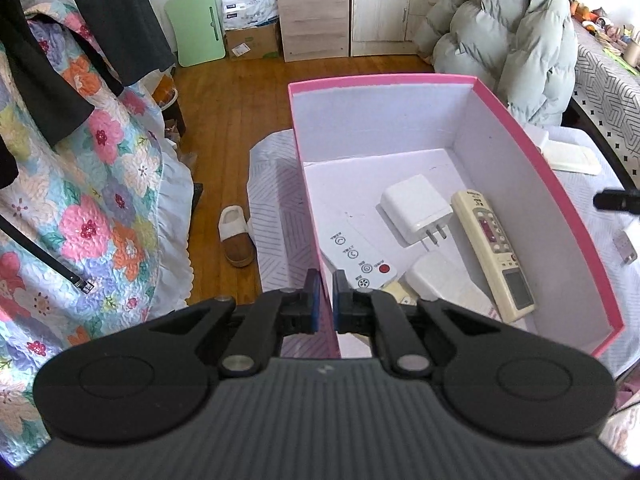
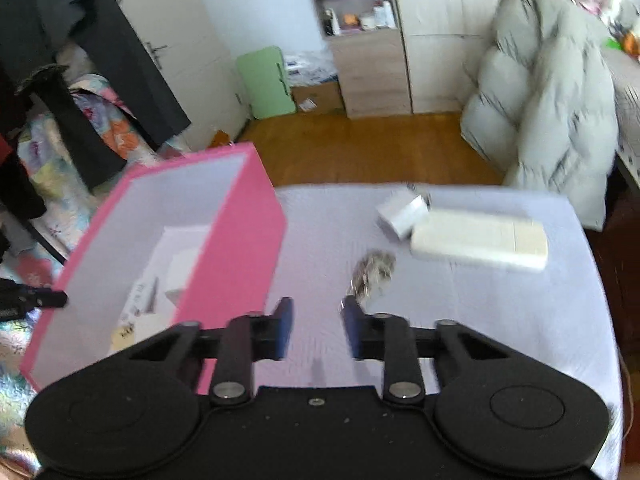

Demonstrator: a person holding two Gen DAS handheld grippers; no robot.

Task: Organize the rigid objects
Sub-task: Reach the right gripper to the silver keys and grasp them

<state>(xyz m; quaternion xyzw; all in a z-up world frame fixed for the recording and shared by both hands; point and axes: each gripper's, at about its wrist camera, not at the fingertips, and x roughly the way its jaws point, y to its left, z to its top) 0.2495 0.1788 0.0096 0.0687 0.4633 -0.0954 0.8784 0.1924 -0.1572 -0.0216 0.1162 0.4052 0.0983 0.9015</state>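
The pink box [image 1: 560, 184] is pinched at its near wall by the closed fingers of the left gripper [image 1: 324, 300]; inside it lie two remotes and two chargers. The right gripper [image 2: 316, 320] is held over the surface [image 2: 520, 320] beside the box, its fingers parted with nothing between them. Beyond it, away from the box, a bunch of keys [image 2: 374, 270], a white charger [image 2: 402, 210] and a white remote [image 2: 480, 242] are left. The keys may be scattered or only partly caught if approached at speed, since that view is blurred.

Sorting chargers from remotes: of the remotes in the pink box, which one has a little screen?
The cream remote along the box's right wall; its small grey display sits at the near end. The white remote beside it shows only round buttons, one red.
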